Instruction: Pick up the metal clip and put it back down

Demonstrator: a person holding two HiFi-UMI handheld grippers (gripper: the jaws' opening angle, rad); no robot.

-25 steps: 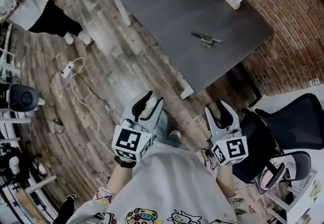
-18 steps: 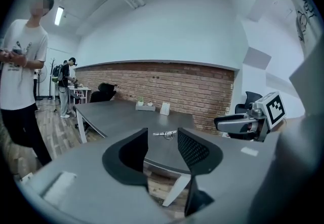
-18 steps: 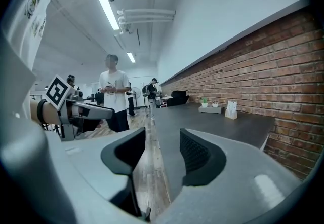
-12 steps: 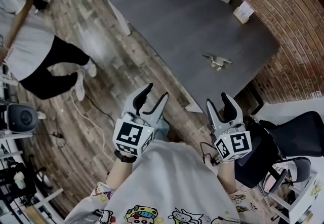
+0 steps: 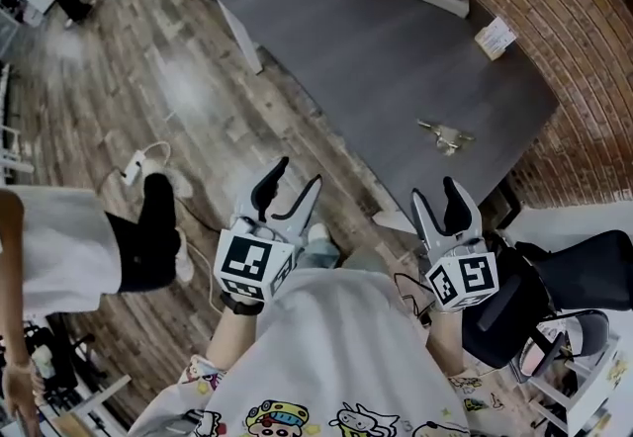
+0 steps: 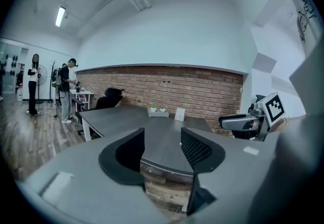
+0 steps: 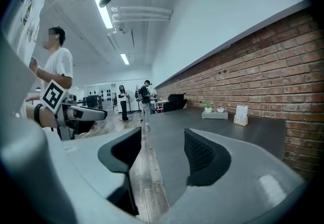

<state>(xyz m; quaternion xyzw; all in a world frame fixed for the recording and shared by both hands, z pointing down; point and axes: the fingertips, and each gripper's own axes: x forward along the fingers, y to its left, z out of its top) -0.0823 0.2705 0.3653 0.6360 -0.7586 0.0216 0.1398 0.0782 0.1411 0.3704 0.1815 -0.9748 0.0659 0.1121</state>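
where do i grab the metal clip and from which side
Probably the thicker middle of the metal clip, jaws across its narrow width, coming straight down: it lies flat on the table, thin arms sticking out at both ends.

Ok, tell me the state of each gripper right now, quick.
Left gripper: jaws opening, nothing between them.
Right gripper: jaws opening, nothing between them.
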